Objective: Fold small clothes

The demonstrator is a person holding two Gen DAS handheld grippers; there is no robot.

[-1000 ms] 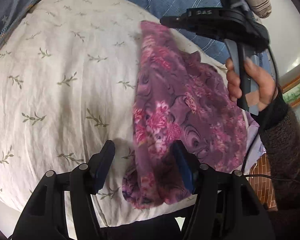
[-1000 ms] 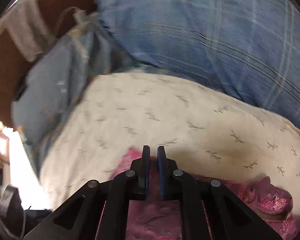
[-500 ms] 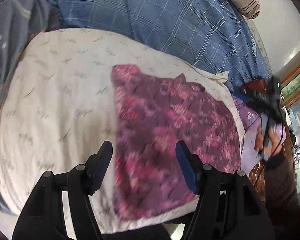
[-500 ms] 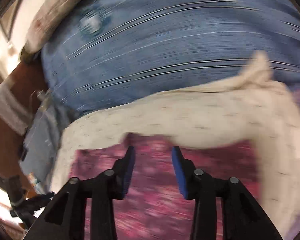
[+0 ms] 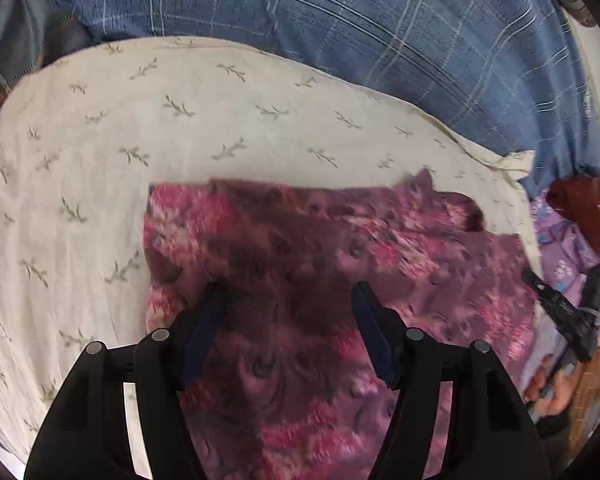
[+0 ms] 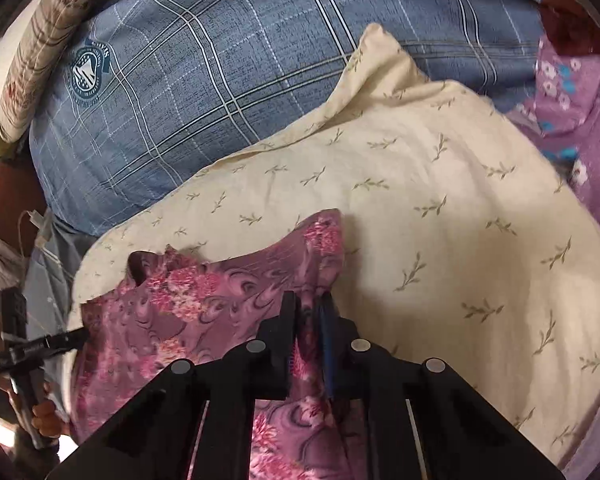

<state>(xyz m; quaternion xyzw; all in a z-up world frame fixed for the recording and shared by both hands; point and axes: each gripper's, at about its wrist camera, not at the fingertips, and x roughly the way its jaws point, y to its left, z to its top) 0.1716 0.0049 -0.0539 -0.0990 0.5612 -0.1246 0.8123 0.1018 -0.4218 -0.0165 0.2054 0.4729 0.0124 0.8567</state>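
A small purple-pink floral garment (image 5: 320, 272) lies on a cream pillow with leaf print (image 5: 140, 140). My left gripper (image 5: 286, 316) is open, its fingers spread just above the garment's near part, holding nothing. In the right wrist view my right gripper (image 6: 310, 312) is shut on a fold of the garment (image 6: 204, 304) near its right edge, on the pillow (image 6: 440, 220). The right gripper also shows at the left view's far right (image 5: 568, 316), by the garment's right side.
A blue plaid quilt (image 5: 380, 32) lies behind the pillow. A lilac flowered cloth (image 6: 580, 92) and a dark red item (image 5: 588, 212) lie to the right. A striped bolster (image 6: 48, 40) sits at the far left of the right view.
My right gripper opened, moved from the garment's far end to its right edge, and shut on a fold. My left gripper moved right over the garment, still open.
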